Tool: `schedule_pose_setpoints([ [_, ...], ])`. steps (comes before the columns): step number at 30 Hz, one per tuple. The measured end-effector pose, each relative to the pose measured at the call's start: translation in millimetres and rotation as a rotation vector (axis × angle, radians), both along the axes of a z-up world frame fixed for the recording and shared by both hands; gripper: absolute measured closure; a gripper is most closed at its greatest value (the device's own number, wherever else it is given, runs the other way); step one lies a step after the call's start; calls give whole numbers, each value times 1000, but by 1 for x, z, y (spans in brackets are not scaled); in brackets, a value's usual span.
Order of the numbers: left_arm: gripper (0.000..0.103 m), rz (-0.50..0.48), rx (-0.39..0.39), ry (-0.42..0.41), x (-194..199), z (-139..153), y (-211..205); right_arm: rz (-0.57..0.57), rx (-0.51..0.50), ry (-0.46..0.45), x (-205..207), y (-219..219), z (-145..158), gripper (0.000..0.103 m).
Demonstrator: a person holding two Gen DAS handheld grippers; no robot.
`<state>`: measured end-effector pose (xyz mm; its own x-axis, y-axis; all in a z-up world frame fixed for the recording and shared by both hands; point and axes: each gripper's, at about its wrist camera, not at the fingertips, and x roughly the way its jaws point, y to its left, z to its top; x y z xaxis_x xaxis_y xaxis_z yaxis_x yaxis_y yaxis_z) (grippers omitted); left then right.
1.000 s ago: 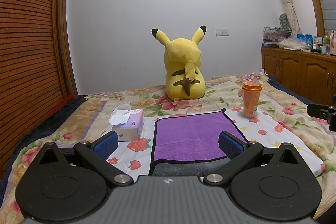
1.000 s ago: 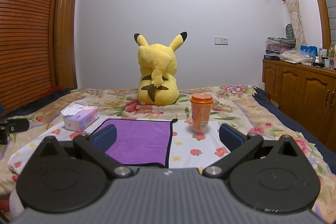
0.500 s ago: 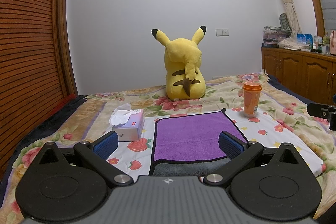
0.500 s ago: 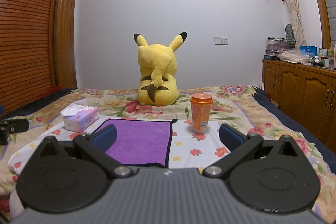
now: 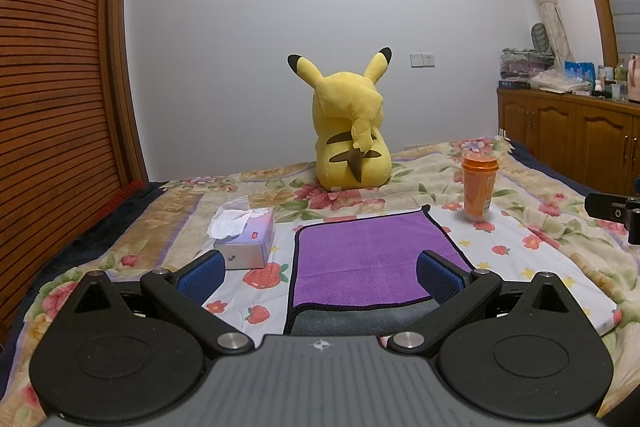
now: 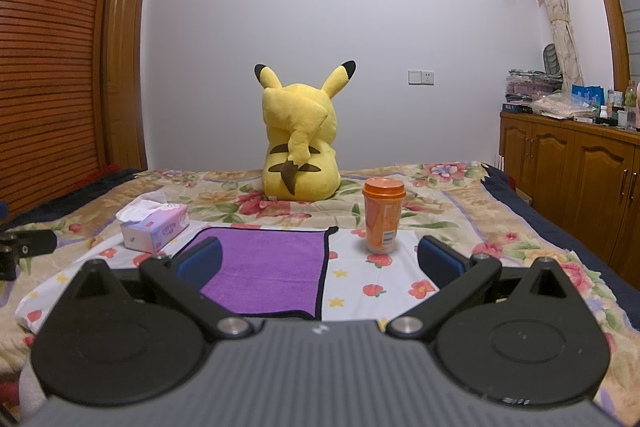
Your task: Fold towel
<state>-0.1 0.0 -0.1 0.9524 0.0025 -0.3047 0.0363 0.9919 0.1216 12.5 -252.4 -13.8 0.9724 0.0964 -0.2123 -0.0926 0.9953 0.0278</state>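
Note:
A purple towel with a black hem lies flat on the bed, its near edge turned over to show a grey underside. It also shows in the right wrist view. My left gripper is open and empty, hovering over the towel's near left part. My right gripper is open and empty, above the towel's near right edge. Neither gripper touches the towel.
A tissue box sits left of the towel and an orange lidded cup stands at its far right corner. A yellow plush toy sits behind. Wooden cabinets line the right wall, a slatted wardrobe the left.

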Motion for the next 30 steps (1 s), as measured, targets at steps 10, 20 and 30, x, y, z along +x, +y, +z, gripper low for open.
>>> schedule_pose_setpoints([
  [10, 0, -1, 1, 3, 0, 0, 2, 0, 1, 0, 0, 0, 1, 0],
  [20, 0, 0, 2, 7, 0, 0, 1, 1, 1, 1, 1, 0, 0, 0],
  [30, 0, 0, 8, 39, 7, -4, 0, 9, -5, 30, 3, 2, -1, 0],
])
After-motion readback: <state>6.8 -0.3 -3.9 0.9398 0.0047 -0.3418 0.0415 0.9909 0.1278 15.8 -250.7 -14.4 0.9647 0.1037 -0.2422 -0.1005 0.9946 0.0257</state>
